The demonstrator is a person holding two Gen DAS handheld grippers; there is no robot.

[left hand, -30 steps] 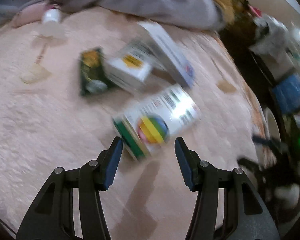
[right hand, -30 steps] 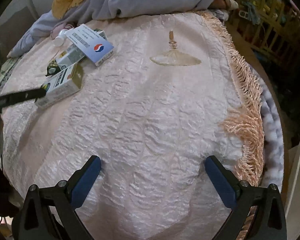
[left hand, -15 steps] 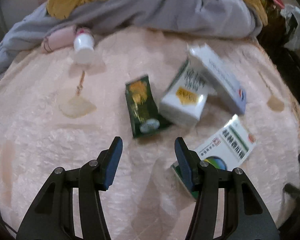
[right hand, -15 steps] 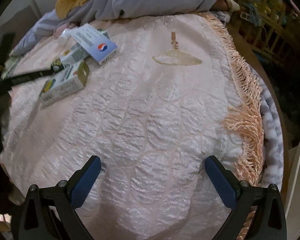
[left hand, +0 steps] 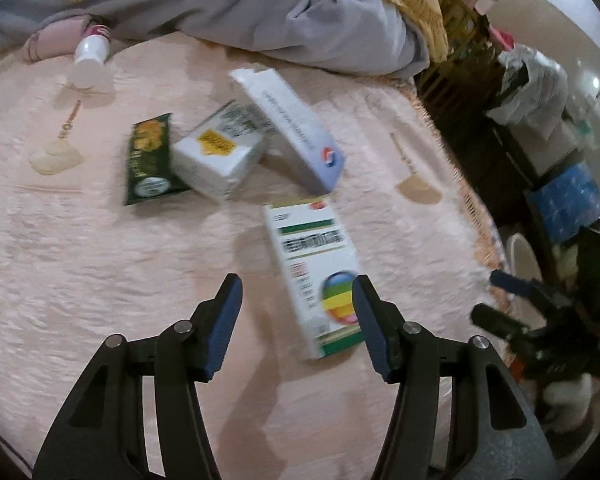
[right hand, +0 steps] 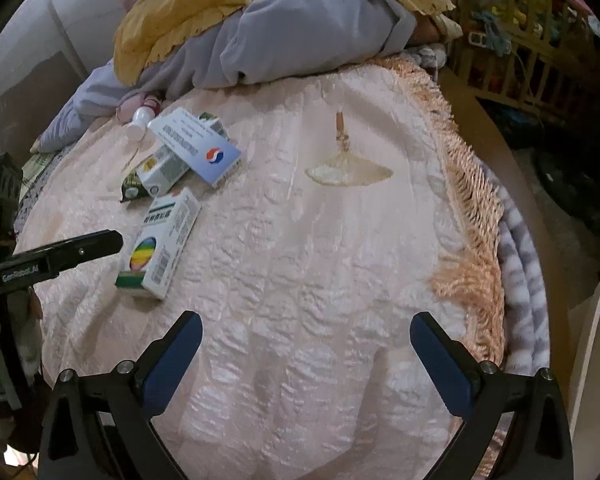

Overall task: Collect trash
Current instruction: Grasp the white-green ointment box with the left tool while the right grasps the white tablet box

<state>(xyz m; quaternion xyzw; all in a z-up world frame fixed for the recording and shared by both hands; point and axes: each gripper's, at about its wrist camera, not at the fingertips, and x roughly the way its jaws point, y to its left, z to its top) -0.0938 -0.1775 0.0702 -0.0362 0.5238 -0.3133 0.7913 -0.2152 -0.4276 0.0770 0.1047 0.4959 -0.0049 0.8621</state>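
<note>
Several pieces of trash lie on a pink quilted bedspread. A white and green medicine box with a rainbow ball lies nearest. My left gripper is open just in front of it, with the box's near end by the right finger. Behind it lie a long white box with a red-blue logo, a white box with a yellow label, a dark green sachet and a small white bottle. My right gripper is open and empty over bare bedspread.
A heap of grey and yellow bedding lies along the far side of the bed. The fringed edge of the bedspread runs down the right. Cluttered shelves and bags stand beyond the bed. My left gripper's finger shows in the right wrist view.
My left gripper has swung back right and closer to the rainbow box, which now sits between its fingertips. The right gripper has barely moved.
</note>
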